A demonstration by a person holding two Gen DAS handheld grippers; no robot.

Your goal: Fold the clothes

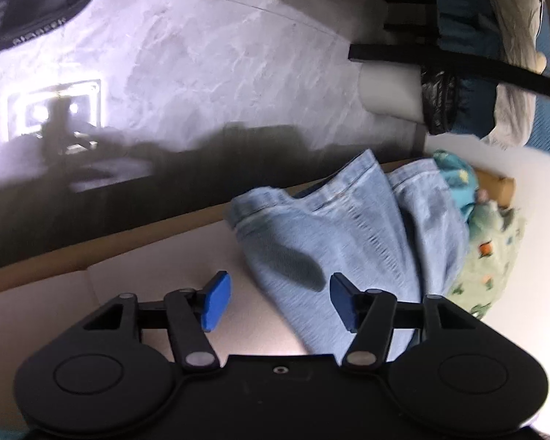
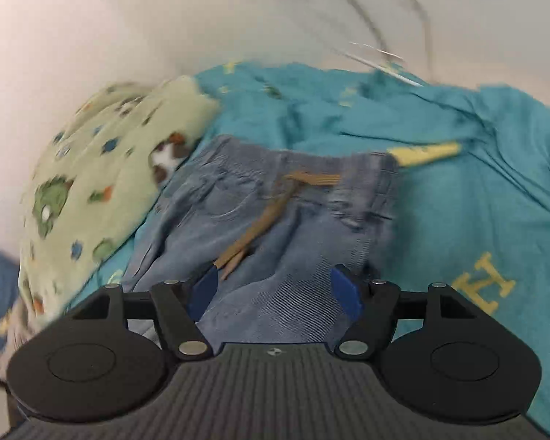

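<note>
Left wrist view is taken up by a pair of light blue jeans [image 1: 352,234] draped over the edge of a pale table [image 1: 157,286], with the shiny grey floor [image 1: 187,58] seen beyond and a dark sandal [image 1: 33,3] cut off at the upper left corner. A green patterned garment [image 1: 495,253] and a teal garment [image 1: 458,179] are bunched just beside the jeans on the right, and a black rack [image 1: 414,29] with more cloth is seen near the top right, much of it blurred. Glare on the floor hides what lies at the left. The left gripper [image 1: 280,302] is seen with its blue pads [image 1: 216,300] spread wide, nothing between them; the right pad hovers over the jeans, though contact cannot be told. In the right wrist view the jeans [image 2: 275,227] are seen lying on a teal shirt [image 2: 458,190] with yellow letters, waistband away from the camera, a tan drawstring [image 2: 267,216] trailing down the front. The green patterned garment [image 2: 102,176] overlaps the left of the pile, and thin wires at the top are smeared by motion. The right gripper [image 2: 275,289] is likewise held wide apart, close over the denim, with nothing pinched; whether its pads [image 2: 344,293] touch the cloth cannot be told.
</note>
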